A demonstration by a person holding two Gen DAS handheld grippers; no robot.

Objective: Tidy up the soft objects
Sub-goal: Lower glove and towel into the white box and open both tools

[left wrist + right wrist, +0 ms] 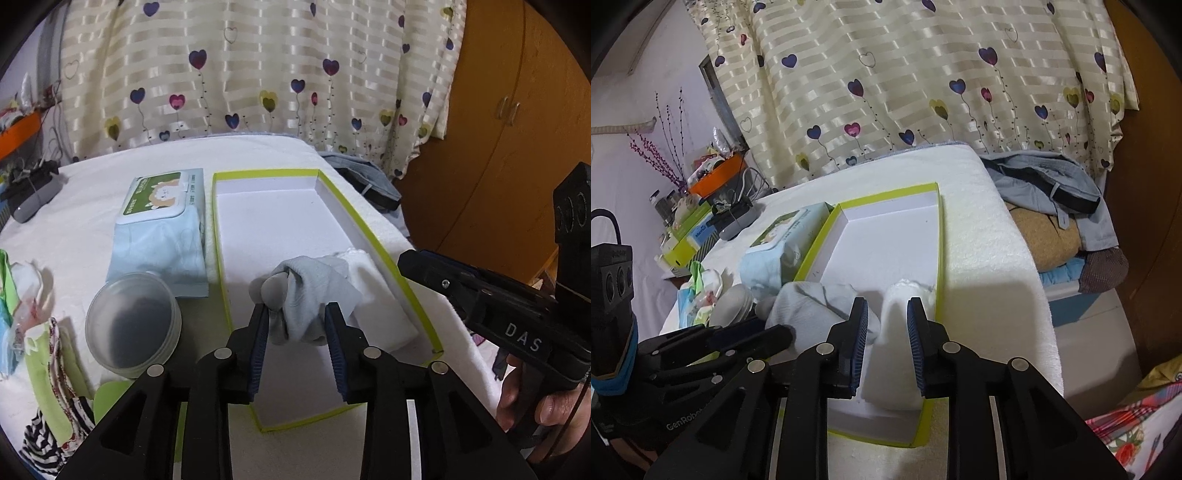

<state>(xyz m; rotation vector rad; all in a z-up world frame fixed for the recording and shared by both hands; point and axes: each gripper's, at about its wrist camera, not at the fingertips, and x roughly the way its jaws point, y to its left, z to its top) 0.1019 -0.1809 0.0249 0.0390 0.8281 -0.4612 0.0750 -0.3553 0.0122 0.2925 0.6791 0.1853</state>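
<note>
Placing: my left gripper (297, 325) grips the grey sock (314, 291) inside the box (380, 236).
Right gripper (886, 325): parted, empty, straddling the white sock (905, 332).
Next: release beside it.

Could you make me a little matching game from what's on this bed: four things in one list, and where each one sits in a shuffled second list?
1. grey sock
2. white cloth
3. wet wipes pack
4. round plastic lid

A. left of the box, toward the curtain
B. between the left gripper's fingers
C. inside the box, by its right wall
D. left of the box, nearest the camera

Pairs: 1-B, 2-C, 3-A, 4-D
</note>
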